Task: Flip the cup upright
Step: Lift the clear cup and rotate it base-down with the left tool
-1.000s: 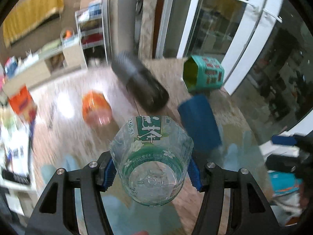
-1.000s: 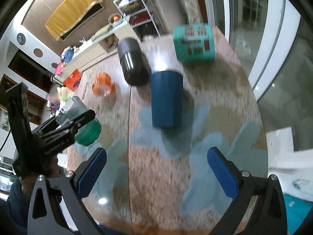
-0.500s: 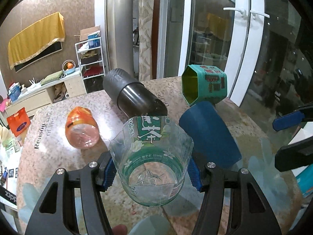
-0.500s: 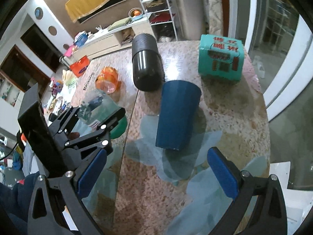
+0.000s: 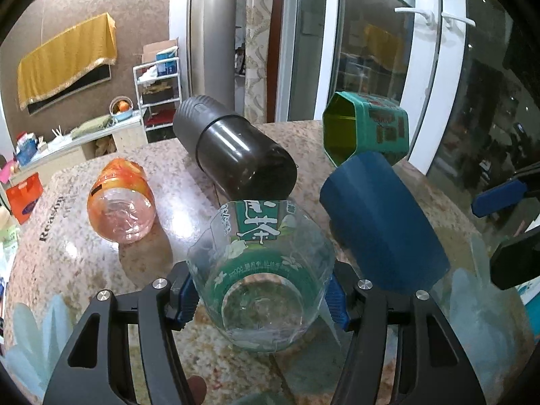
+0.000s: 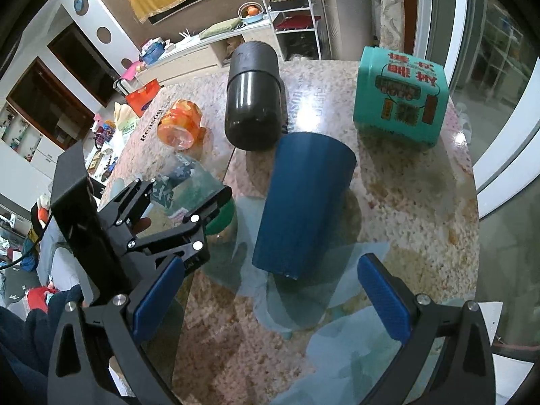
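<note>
My left gripper point(image 5: 260, 295) is shut on a clear plastic cup with a green tea label point(image 5: 261, 270), held on its side just above the table, open end pointing away. The same cup point(image 6: 195, 195) shows in the right wrist view, between the left gripper's fingers point(image 6: 209, 209). A dark blue cup point(image 6: 303, 202) lies on its side in the table's middle; it also shows in the left wrist view point(image 5: 381, 222). My right gripper point(image 6: 273, 297) is open and empty, hovering just short of the blue cup's nearer end.
A dark brown cylindrical cup point(image 6: 253, 98), an orange cut bottle point(image 6: 180, 126) and a teal octagonal tin point(image 6: 401, 94) lie on their sides on the speckled stone table point(image 6: 405, 202). A glass door stands to the right; shelves and a cabinet stand beyond the table.
Both grippers have swung round and come closer over the table. The left gripper still holds the clear cup, now lower. The right gripper has drawn nearer to the blue cup.
</note>
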`<state>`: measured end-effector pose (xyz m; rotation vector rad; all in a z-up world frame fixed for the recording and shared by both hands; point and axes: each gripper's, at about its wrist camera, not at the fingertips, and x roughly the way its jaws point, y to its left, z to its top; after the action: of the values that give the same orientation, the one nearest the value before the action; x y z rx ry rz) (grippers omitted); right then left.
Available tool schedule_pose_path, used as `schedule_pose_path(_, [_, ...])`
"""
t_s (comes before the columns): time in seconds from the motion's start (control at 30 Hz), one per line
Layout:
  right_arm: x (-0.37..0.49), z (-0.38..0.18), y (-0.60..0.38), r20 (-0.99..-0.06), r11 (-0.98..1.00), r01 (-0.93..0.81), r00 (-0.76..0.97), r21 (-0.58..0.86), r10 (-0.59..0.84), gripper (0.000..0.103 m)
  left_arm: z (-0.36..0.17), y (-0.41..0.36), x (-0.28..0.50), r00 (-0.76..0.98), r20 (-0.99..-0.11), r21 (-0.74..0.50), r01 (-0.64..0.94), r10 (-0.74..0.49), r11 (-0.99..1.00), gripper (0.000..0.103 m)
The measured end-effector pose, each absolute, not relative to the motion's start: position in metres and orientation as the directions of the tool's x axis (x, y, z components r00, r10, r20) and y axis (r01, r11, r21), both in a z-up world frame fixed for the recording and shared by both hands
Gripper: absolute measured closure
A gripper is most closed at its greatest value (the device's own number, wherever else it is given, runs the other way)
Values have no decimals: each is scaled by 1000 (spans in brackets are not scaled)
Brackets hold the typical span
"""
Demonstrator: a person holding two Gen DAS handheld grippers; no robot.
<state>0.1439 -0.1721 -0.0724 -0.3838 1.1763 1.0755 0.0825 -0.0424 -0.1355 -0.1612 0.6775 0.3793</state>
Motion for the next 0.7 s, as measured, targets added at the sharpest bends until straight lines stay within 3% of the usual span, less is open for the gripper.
schedule_pose_path(0.23, [142,-78,-171,-884,469,-836,-39,284,466,0,-139,-44,84,702,-655,-37,-400,280,916,35])
schedule_pose_path(0.43, [140,-80,-174,-888,466,-841,-37,275,457,0,-145,-47,87,683,-688,-41,-374,246,927,19])
schedule_pose_path(0.53, [138,-81,-176,-889,475,-833,-40,282,457,0,-145,-46,86,673,-711,-67,-351,202,934,2])
schedule_pose_path(0.7, [135,-72,-180,-892,482,-824,-61,299,448,0,-130,-40,72,668,-726,-113,-351,163,930,0])
